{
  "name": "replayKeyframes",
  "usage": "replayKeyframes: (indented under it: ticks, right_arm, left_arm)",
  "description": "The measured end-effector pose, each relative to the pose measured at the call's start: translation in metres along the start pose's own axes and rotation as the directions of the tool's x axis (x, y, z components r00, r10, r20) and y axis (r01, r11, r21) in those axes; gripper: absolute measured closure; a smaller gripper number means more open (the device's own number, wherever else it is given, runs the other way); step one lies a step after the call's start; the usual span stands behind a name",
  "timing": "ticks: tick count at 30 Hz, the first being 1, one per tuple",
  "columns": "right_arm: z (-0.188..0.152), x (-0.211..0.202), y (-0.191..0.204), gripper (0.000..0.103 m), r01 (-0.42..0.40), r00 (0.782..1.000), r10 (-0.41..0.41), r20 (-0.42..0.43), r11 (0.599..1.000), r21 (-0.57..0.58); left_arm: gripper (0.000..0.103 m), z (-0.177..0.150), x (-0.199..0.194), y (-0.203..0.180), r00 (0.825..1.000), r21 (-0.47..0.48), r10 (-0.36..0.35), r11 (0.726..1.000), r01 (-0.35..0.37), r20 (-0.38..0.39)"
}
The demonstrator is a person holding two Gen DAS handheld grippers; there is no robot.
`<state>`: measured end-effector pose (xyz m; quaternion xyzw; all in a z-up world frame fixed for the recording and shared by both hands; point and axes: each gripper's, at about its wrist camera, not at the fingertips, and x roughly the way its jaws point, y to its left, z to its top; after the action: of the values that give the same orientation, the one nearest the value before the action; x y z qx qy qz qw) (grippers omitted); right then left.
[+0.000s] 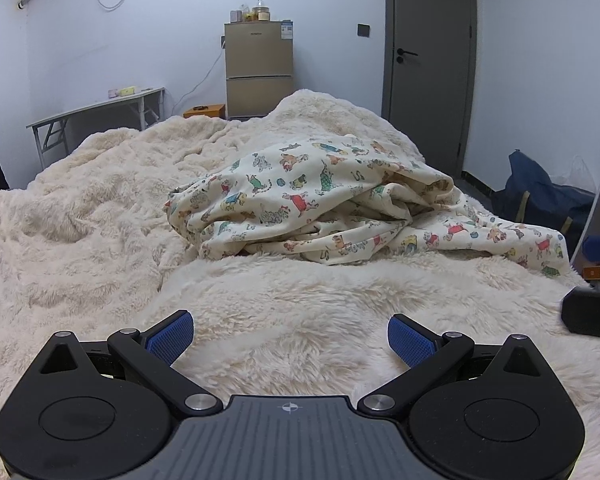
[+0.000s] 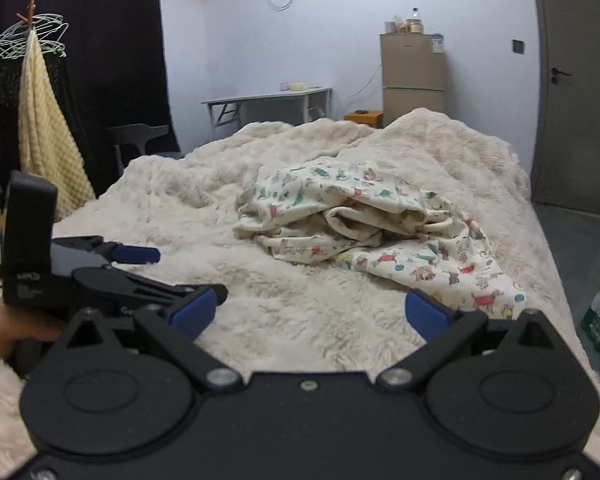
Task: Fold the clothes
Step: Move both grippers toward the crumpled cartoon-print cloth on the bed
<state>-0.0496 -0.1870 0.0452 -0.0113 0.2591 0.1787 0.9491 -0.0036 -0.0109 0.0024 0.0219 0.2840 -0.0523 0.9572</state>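
Fluffy cream blanket (image 1: 100, 208) covers the bed, crumpled cartoon-print garment (image 1: 320, 208) lies mid-bed toward the right, both tools, left tool (image 1: 291, 338) and right tool (image 2: 312, 308), hover near it, fingers apart, empty.

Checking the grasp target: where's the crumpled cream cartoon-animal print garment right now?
The cream animal-print garment lies bunched on the fluffy cream blanket, ahead and right of centre in both wrist views, beyond the open left gripper and right gripper, untouched.
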Motion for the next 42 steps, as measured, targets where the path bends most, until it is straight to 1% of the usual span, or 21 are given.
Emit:
replayKeyframes:
  ticks: [1, 4, 8, 11, 29, 42]
  right_arm:
    - [-0.003, 0.005, 0.001, 0.000, 0.013, 1.000, -0.013, -0.019, 1.000, 0.005]
    - [-0.007, 0.013, -0.009, 0.000, -0.006, 0.998, 0.010, -0.060, 0.998, 0.066]
    - [-0.009, 0.015, -0.023, 0.000, 0.000, 0.998, 0.009, -0.062, 0.990, 0.141]
    - [-0.012, 0.018, -0.025, 0.000, -0.004, 0.996, 0.017, -0.082, 0.987, 0.158]
    - [-0.012, 0.019, -0.021, 0.000, 0.004, 0.996, 0.009, -0.093, 0.990, 0.142]
    - [-0.013, 0.021, -0.019, 0.000, -0.009, 0.995, 0.022, -0.098, 0.991, 0.132]
  left_arm:
    - [0.000, 0.000, 0.000, 0.000, 1.000, -0.001, 0.000, 1.000, 0.000, 0.000]
    - [0.000, 0.000, 0.000, 0.000, 1.000, -0.001, -0.002, 1.000, 0.002, -0.001]
    - [0.000, 0.001, 0.000, 0.000, 1.000, -0.001, -0.003, 1.000, 0.003, -0.003]
    - [0.000, 0.001, 0.000, 0.001, 1.000, -0.003, -0.006, 1.000, 0.006, -0.005]
    - [0.000, 0.000, 0.000, 0.001, 1.000, -0.002, -0.009, 1.000, 0.009, -0.008]
    - [0.000, -0.001, 0.001, -0.001, 1.000, 0.002, -0.010, 1.000, 0.010, -0.008]
